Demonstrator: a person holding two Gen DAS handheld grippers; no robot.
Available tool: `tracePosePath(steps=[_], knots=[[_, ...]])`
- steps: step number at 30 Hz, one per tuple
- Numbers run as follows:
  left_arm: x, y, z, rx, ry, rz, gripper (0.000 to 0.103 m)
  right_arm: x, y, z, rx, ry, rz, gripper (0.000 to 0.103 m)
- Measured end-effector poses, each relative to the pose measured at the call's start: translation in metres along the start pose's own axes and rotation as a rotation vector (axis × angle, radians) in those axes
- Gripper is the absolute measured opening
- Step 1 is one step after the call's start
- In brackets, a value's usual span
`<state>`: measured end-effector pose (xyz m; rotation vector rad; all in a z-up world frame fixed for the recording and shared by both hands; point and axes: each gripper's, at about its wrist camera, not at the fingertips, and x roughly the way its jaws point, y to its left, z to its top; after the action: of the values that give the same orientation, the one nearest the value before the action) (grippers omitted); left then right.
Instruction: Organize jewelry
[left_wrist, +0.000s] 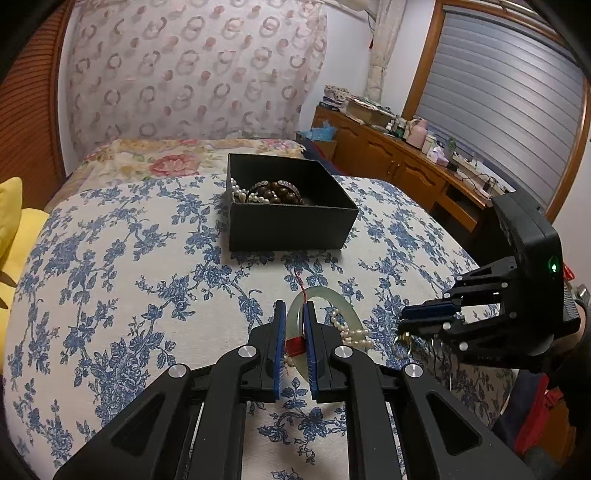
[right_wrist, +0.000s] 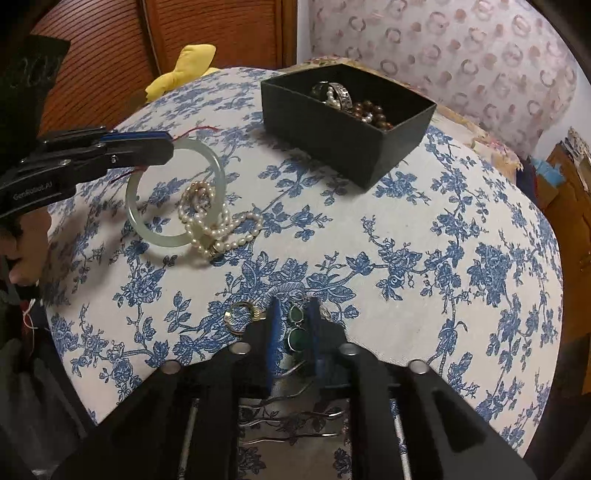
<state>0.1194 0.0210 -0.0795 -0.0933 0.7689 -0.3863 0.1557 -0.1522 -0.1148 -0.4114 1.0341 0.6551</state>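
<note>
left gripper (left_wrist: 295, 332) clamped on the pale green bangle (left_wrist: 320, 295) at its red wrap | pearl strand (left_wrist: 349, 330) lay just right of it | black box (left_wrist: 291, 206) of beads sat beyond | right gripper (left_wrist: 404, 323) hovered off right

A pale green jade bangle (right_wrist: 176, 192) with a red thread wrap is tilted up, pinched by the left tool (left_wrist: 294, 314). White pearl strands (right_wrist: 214, 225) drape across its lower rim. Green earrings (right_wrist: 297, 328) lie between the right tool's (right_wrist: 293, 314) parted fingers, a gold ring (right_wrist: 240, 315) just left.
</note>
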Motion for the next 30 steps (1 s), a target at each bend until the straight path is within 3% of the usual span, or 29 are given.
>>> tracePosePath(steps=[5,7,9,12,19,30], knots=[[0.0,0.001,0.0,0.0,-0.001,0.0,0.009,0.002,0.002,0.004,-0.002,0.016,-0.018,0.025],[0.0,0.001,0.0,0.0,0.0,0.0,0.009,0.003,0.004,0.005,-0.014,0.02,0.008,0.009],[0.0,0.001,0.0,0.0,0.0,0.0,0.009,0.002,0.005,0.005,-0.019,0.02,0.005,0.009],[0.0,0.001,0.0,0.002,0.0,0.0,0.009,-0.004,0.002,0.001,-0.002,-0.013,0.005,0.009],[0.0,0.001,0.001,-0.001,-0.005,-0.005,0.009,-0.064,-0.013,-0.007,0.068,-0.177,0.009,0.009],[0.001,-0.005,0.005,0.005,-0.008,-0.009,0.009,-0.094,-0.017,-0.002,0.091,-0.274,0.016,0.009]])
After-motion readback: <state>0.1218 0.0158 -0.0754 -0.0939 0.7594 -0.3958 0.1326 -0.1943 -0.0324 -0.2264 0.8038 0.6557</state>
